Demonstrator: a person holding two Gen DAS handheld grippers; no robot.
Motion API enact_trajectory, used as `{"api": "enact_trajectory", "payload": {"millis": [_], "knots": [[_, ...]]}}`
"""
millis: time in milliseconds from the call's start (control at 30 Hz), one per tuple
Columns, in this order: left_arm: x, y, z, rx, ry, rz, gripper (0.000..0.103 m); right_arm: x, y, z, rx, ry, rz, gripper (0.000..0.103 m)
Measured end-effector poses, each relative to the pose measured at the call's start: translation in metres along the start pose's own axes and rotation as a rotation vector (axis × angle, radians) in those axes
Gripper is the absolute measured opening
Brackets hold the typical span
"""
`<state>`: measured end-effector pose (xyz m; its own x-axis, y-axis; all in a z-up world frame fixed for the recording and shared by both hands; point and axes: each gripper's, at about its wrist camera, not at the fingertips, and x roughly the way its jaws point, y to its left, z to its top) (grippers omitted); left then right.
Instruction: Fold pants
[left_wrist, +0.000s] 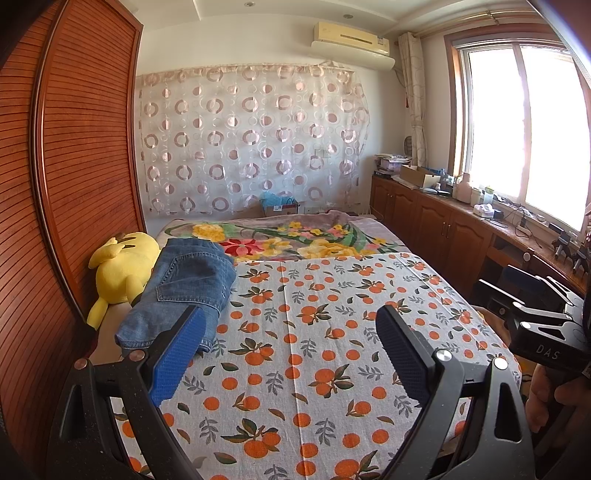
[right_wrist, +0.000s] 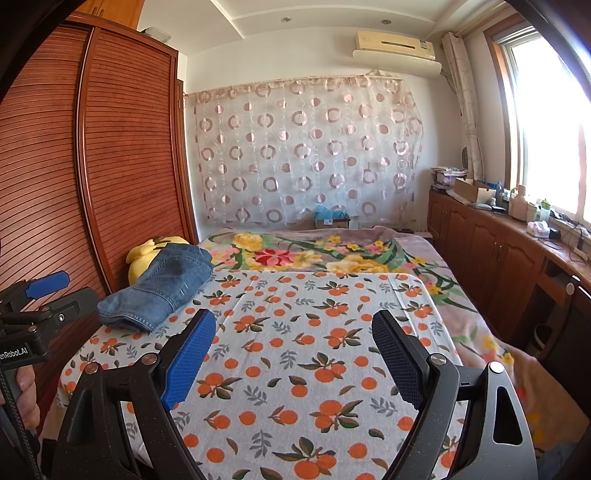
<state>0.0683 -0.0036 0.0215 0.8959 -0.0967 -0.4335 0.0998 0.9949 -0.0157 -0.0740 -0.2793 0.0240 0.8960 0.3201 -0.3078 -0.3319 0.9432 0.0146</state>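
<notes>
Blue denim pants (left_wrist: 184, 288) lie folded in a bundle at the left edge of the bed, partly resting on a yellow plush toy (left_wrist: 122, 269). They also show in the right wrist view (right_wrist: 162, 288). My left gripper (left_wrist: 291, 317) is open and empty above the orange-print sheet (left_wrist: 332, 332), its left finger just in front of the pants. My right gripper (right_wrist: 295, 321) is open and empty over the sheet (right_wrist: 314, 354), to the right of the pants. The left gripper's body shows at the left edge of the right wrist view (right_wrist: 37, 306).
A wooden slatted wardrobe (left_wrist: 74, 166) stands close along the bed's left side. A floral blanket (left_wrist: 295, 236) covers the far part of the bed. Wooden cabinets (left_wrist: 443, 221) with clutter run under the window on the right.
</notes>
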Motion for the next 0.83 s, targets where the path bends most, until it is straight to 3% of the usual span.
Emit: {"api": "enact_trajectory", "payload": {"millis": [833], "knots": [[0.0005, 0.0005, -0.002, 0.002, -0.002, -0.001, 0.094, 0.0003, 0.0011, -0.0003, 0.004, 0.001, -0.002, 0.088]]}}
